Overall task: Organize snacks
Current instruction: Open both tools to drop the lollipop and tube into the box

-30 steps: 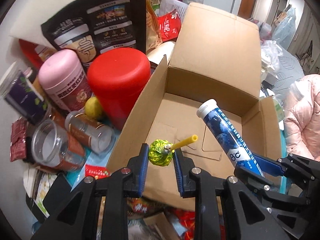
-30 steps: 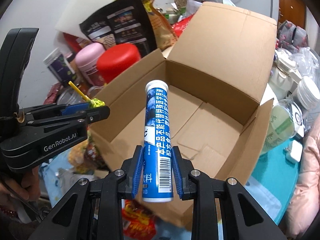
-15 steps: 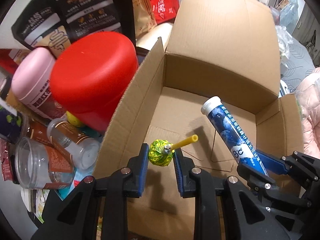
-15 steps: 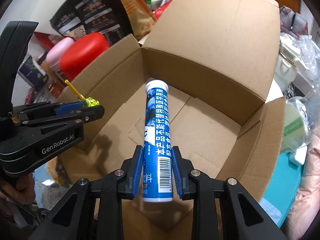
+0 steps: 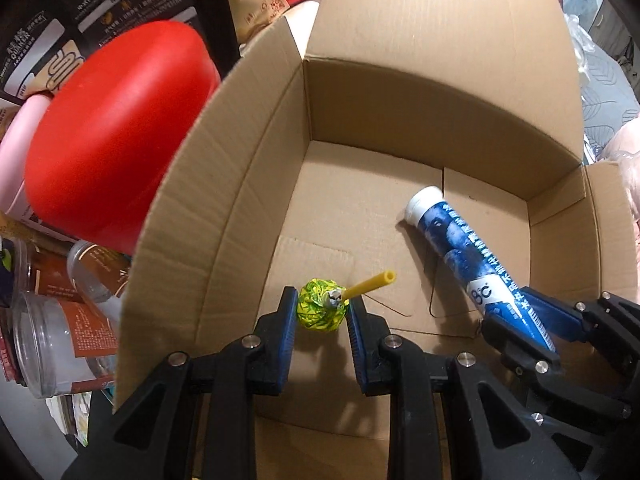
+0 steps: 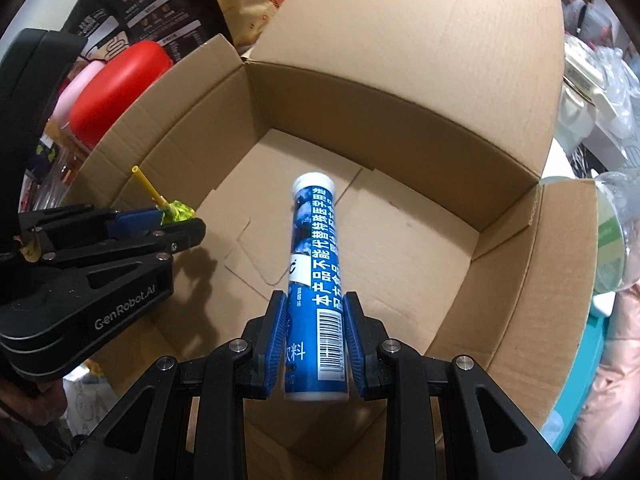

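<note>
An open cardboard box (image 5: 400, 128) (image 6: 360, 120) fills both views, with bare cardboard on its floor. My left gripper (image 5: 321, 308) is shut on a green-wrapped lollipop (image 5: 320, 310) with a yellow stick, held over the box's near left part. The same lollipop (image 6: 176, 214) shows at the left of the right wrist view, in the left gripper (image 6: 168, 220). My right gripper (image 6: 315, 312) is shut on a blue tablet tube (image 6: 316, 280) with a white cap, pointing down into the box. In the left wrist view that tube (image 5: 464, 252) slants in from the right gripper (image 5: 528, 312).
Left of the box stand a big red lid (image 5: 116, 136), a pink-lidded can (image 5: 12, 152), clear jars (image 5: 60, 336) and dark snack bags (image 5: 100, 20). Right of the box are plastic containers (image 6: 612, 232) and a teal surface (image 6: 580, 368).
Both grippers have sunk lower into the box with their items still held; the box now fills more of each view and the clutter has slid to the left edge.
</note>
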The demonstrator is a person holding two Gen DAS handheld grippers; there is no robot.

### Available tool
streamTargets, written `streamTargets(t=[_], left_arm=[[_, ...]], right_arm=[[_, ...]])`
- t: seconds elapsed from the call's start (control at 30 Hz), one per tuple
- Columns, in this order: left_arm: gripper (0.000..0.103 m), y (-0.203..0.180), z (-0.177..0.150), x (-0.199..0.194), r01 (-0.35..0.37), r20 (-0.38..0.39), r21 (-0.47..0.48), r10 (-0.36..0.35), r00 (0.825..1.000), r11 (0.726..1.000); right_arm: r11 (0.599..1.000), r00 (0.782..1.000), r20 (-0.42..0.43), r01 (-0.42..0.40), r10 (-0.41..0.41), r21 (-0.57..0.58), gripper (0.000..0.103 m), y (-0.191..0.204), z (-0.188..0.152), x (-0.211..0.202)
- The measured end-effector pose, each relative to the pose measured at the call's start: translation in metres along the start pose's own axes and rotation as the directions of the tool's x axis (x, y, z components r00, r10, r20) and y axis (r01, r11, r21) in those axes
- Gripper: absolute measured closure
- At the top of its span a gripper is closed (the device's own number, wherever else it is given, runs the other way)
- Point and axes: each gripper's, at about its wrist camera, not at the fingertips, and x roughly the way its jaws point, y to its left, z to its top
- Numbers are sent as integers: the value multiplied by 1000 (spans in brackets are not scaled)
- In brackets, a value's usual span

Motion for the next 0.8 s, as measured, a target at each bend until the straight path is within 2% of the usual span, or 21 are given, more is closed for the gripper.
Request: streamTargets(t=[0.1,0.13,0.17,0.27,0.37,0.43,0.6,0.73,0.8], left_arm=[[78,-1,3,4,-15,-12,-1,15,1000,1000],[77,-1,2,5,-17,-15,-2,17,1000,1000],[77,-1,0,6,-19,-17,-3,19,1000,1000],[70,-3,-1,7,-14,-28,-3,14,1000,1000],[59,-7,-3,5,-5,-31,-1,5,1000,1000],[48,-9,-3,3,2,-27,-1,-2,1000,1000],[36,-8,-9,-10,3,-11,-12,-3,1000,1000],[35,-8,-16,-22,-4,12,-23,4,1000,1000],[35,-7,-16,-28,-4,23,-34,5,1000,999]], right_arm=[[1000,1000,-7,4,-4,5,74,-1,0,1],[1000,1000,-8,9,-9,8,72,-2,-1,1],[1000,1000,-9,12,-11,11,66,-2,-1,2],[1000,1000,-6,20,-20,1,64,-1,-1,0],[999,999,-2,41,-41,-18,63,1,-4,-3],[999,999,1,47,-47,-23,63,1,-4,-6],[998,998,17,59,-59,-28,63,1,-7,-17],[998,998,34,62,-62,-21,62,1,-10,-30],[998,997,47,66,-65,-18,58,0,-11,-36]])
